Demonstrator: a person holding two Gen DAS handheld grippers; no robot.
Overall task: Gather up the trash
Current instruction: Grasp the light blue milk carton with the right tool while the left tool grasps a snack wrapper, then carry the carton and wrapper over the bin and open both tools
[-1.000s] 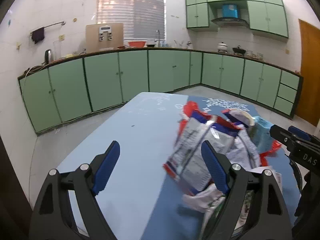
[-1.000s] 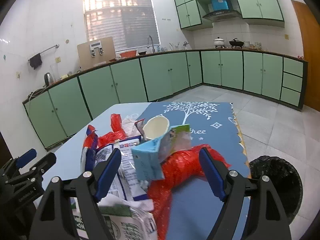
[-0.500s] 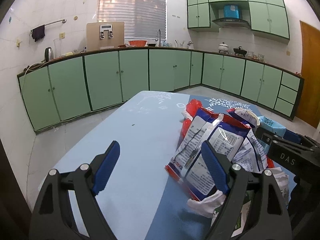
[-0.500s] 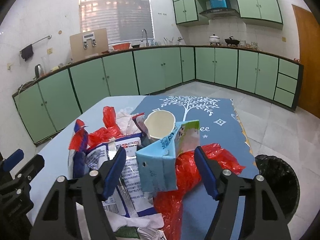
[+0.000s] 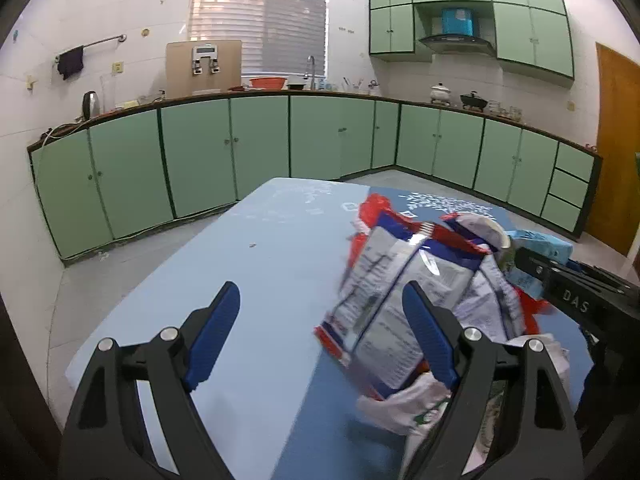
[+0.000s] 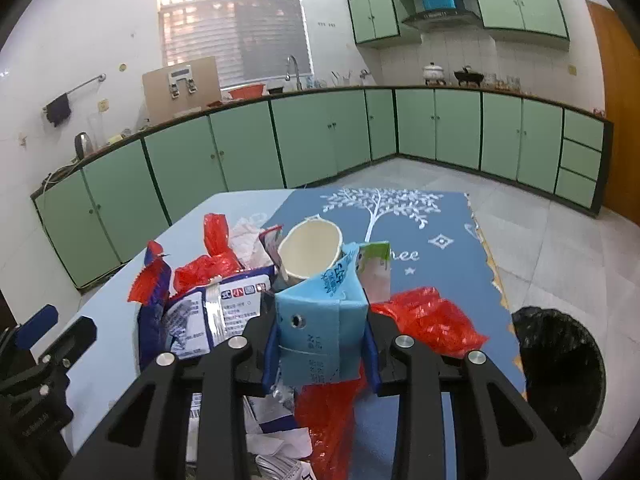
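Nearest, the right tongs are closed on a blue carton, gripping its flat sides so it stands upright, likely ready to lift; the carton rises out of a heap of trash on the tabletop. Around it lie a red bag, a printed foil packet and crumpled paper; just behind the carton a paper cup lies tilted, its mouth facing the camera. To the right, on the floor beside the tabletop edge, stands a bin with a black liner, within easy reach, probably where the carton is meant to go.

The left tongs are wide open and hold nothing; the right-hand finger sits against the foil packet at the heap's left edge, while the other hangs over bare tabletop, perhaps waiting to take the next piece.

Farther back, green cabinets run along the walls under a window with blinds; a wooden door stands at right.
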